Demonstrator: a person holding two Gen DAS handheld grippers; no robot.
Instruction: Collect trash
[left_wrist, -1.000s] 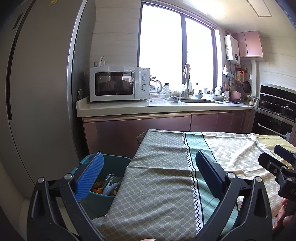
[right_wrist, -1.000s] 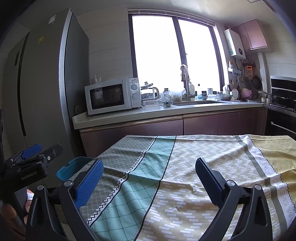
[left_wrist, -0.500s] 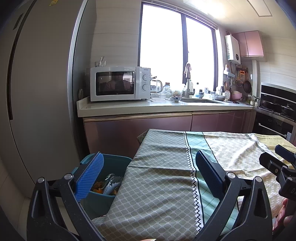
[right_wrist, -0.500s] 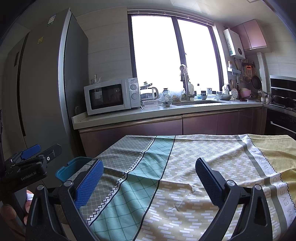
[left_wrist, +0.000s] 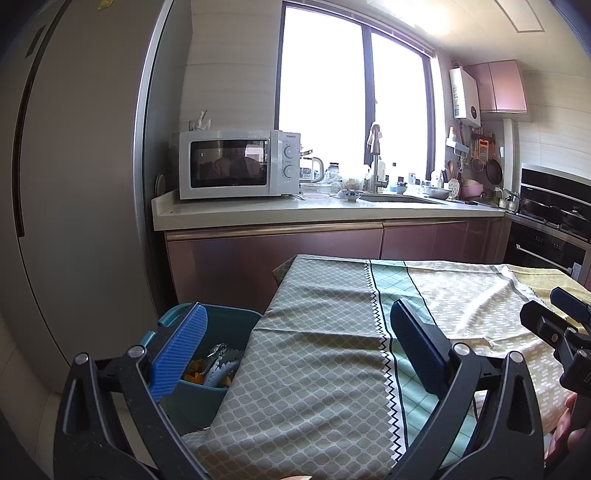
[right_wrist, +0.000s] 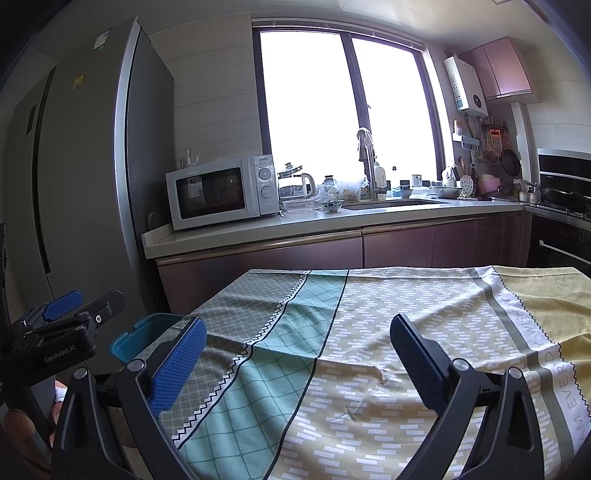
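Observation:
A teal trash bin stands on the floor at the table's left end, with orange scraps and grey wrappers inside. Its rim also shows in the right wrist view. My left gripper is open and empty, above the table's left edge next to the bin. My right gripper is open and empty above the patterned tablecloth. The right gripper also shows at the right edge of the left wrist view, and the left gripper at the left of the right wrist view.
A tall grey fridge stands left of the bin. Behind the table runs a counter with a white microwave, a kettle, a sink and dishes. An oven and hob are at the right.
Both views have shifted very slightly. The grippers stay open and empty, and the bin and cloth have not moved.

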